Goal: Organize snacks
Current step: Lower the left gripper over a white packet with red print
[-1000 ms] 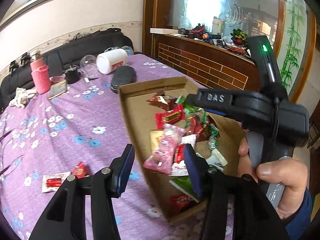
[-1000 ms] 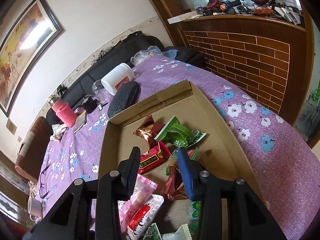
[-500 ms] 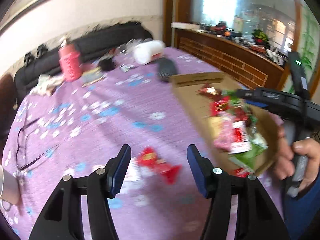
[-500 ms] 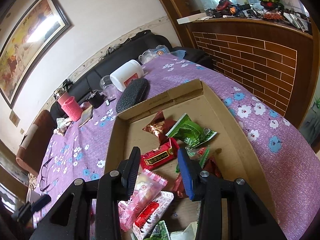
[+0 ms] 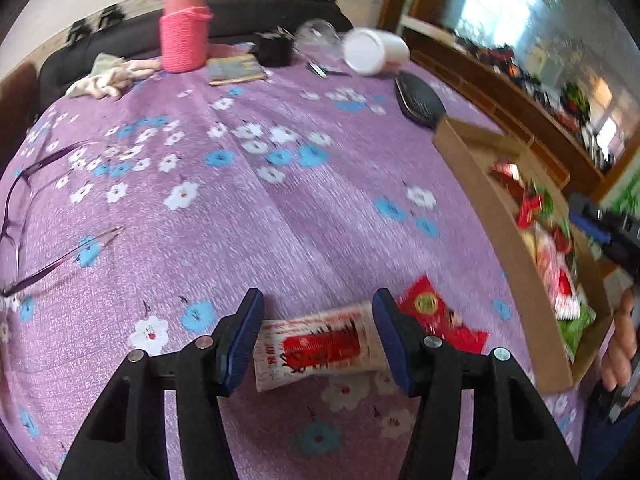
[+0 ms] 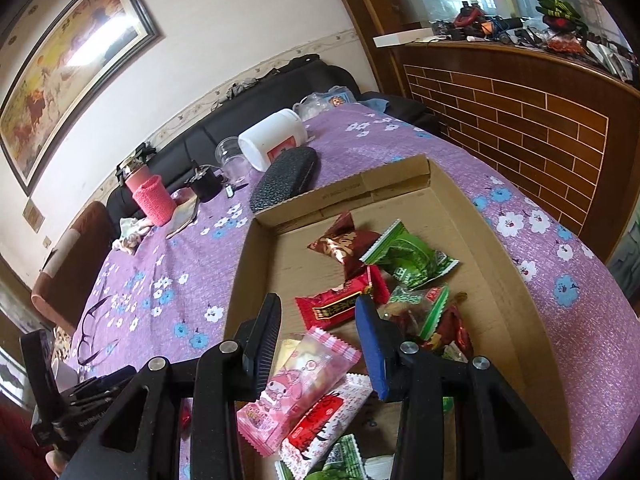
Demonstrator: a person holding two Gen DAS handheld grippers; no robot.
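White-and-red snack packet [image 5: 320,346] flat on purple floral tablecloth [image 5: 248,216], between parted left gripper [image 5: 318,334] pads — untouched; red packet [image 5: 438,314] just beside. Right gripper [image 6: 316,334] parted, empty, over cardboard tray [image 6: 500,240] of snacks

Colours from my end: the surface has a purple cloth [image 5: 280,208] dotted with white and blue flowers. One white snack packet [image 5: 320,346] with a red print on it, a plain red packet [image 5: 434,312] next to it. Plain brown cardboard box [image 6: 520,300] with green, red and pink wrappers inside. Pink knitted sleeve on the bottle [image 5: 185,36], white jar [image 5: 374,54].
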